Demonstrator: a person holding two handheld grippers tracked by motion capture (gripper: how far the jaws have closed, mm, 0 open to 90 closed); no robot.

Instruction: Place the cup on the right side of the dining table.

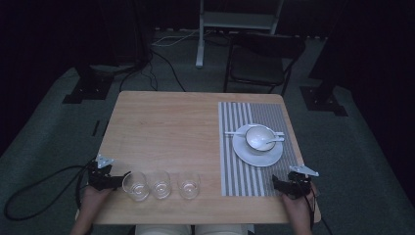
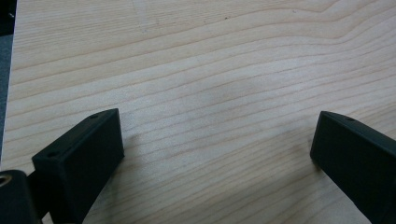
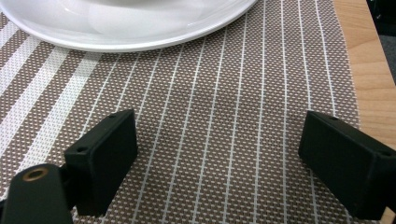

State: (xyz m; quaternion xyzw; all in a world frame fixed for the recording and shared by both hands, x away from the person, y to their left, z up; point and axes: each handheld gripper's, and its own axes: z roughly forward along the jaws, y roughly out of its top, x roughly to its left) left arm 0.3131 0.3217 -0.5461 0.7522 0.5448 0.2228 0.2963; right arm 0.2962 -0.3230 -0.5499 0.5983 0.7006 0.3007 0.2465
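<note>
Dim high view; glass rims faint, room beyond table near black. L to R: left gripper at near-left table edge, jaws apart, nothing between them but bare wood (left gripper view confirms). Just right of it, 3 glasses in a row: first glass close by jaw tips, contact unclear; second glass, third glass farther. Then 1 striped placemat w/ 1 plate, 1 bowl, spoon (outline hard to read). Right gripper on mat's near-right corner, jaws apart, empty; plate rim cut off at top of right gripper view.
</note>
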